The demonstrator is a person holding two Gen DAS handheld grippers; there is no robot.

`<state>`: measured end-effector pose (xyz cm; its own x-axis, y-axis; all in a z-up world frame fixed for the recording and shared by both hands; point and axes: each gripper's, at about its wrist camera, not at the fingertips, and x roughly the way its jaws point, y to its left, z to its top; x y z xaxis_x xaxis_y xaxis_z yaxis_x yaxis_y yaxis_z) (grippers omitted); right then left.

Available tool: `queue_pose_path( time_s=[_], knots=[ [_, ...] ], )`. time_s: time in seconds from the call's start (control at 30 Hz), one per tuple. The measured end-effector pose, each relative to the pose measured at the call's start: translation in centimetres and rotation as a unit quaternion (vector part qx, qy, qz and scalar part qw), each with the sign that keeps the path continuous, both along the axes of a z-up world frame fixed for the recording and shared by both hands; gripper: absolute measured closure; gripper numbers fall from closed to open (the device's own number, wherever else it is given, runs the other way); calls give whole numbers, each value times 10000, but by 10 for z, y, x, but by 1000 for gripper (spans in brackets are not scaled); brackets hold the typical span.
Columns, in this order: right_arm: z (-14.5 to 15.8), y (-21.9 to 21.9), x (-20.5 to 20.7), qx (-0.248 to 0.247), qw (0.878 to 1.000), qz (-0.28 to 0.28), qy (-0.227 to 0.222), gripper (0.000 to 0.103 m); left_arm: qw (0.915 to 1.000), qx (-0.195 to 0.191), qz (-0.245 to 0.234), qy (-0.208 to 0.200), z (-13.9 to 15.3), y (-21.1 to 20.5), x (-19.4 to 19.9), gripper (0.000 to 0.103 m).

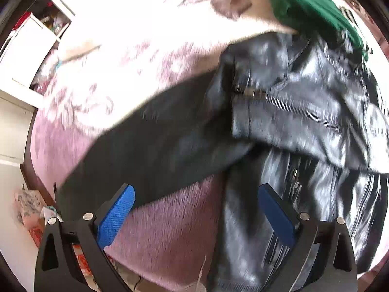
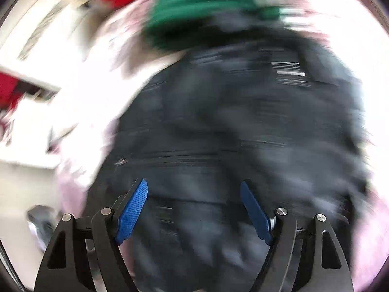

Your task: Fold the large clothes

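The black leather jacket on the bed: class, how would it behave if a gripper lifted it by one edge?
The black leather jacket looks glossy, so probably slippery between fingers. Its sleeve drapes limply, suggesting it would sag. Thick folds and a metal zipper hint it is fairly heavy.

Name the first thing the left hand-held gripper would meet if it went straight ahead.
Probably the black jacket: its dark sleeve lies straight ahead of the open left hand-held gripper, across the pink blanket. Blur makes depth uncertain.
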<state>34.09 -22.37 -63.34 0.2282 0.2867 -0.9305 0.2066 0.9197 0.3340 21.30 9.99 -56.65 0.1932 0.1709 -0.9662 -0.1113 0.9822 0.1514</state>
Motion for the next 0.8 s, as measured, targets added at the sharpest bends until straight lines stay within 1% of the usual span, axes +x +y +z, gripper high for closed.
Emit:
queue_pose_path(
  time_s=[0.03, 0.07, 0.1, 0.13, 0.17, 0.2, 0.23, 0.27, 0.3, 0.33, 0.37, 0.4, 0.47, 0.5, 0.53, 0.63, 0.7, 0.77, 0.8],
  knots=[
    [-5, -23, -14, -579, 9979, -234, 181, 22, 10000, 21, -27, -60, 1, -3, 6, 0],
    [-8, -36, 0, -906, 9949, -299, 326, 22, 9999, 43, -55, -124, -1, -5, 12, 0],
    [-22, -56, -6, -1389, 9880, -350, 579, 22, 9998, 63, -83, -151, -4, -8, 19, 0],
    [-40, -69, -9, -1690, 9814, -345, 846, 23, 9998, 66, -120, -155, -9, -11, 29, 0],
    [-57, -79, -12, -1798, 9778, -300, 1032, 26, 9997, 71, -155, -161, -7, -32, 38, 0],
    [-68, -82, -10, -1814, 9769, -257, 1097, 37, 9996, 117, -197, -175, -11, -35, 45, 0],
    [-77, -85, -10, -1897, 9754, -234, 1096, 53, 9994, 165, -253, -155, -17, -39, 54, 0],
    [-85, -91, -4, -2341, 9668, -355, 962, 60, 9994, 157, -282, -139, -19, -47, 61, 0],
    [-88, -101, -3, -2396, 9653, -540, 890, 64, 9993, 143, -319, -148, -21, -55, 68, 0],
    [-91, -108, -3, -2361, 9649, -770, 851, 64, 9991, 153, -367, -157, -22, -65, 74, 0],
    [-94, -123, -7, -2433, 9575, -1324, 807, 64, 9987, 168, -448, -145, -24, -76, 81, 0],
    [-96, -129, -7, -2341, 9565, -1570, 749, 64, 9983, 176, -543, -106, -26, -88, 88, 0],
    [-106, -138, -15, -1993, 9580, -1926, 741, 57, 9963, 480, -701, -87, -39, -104, 98, 0],
    [-113, -135, -19, -1909, 9579, -1991, 799, 54, 9956, 579, -735, -63, -46, -109, 101, 0],
    [-114, -131, -21, -1899, 9579, -1990, 823, 53, 9955, 589, -741, -24, -52, -109, 105, 0],
    [-106, -126, -29, -1803, 9569, -2002, 1088, 53, 9975, 405, -586, 12, -52, -101, 107, 0],
    [-96, -124, -45, -1621, 9566, -2138, 1141, 53, 9987, 248, -444, 59, -41, -90, 102, 0],
    [-80, -118, -61, -1651, 9539, -2201, 1196, 52, 9997, 116, -196, 8, -23, -69, 90, 0],
    [-76, -112, -65, -1619, 9552, -2188, 1163, 52, 10000, -19, -34, 4, -12, -54, 79, 0]
  ],
)
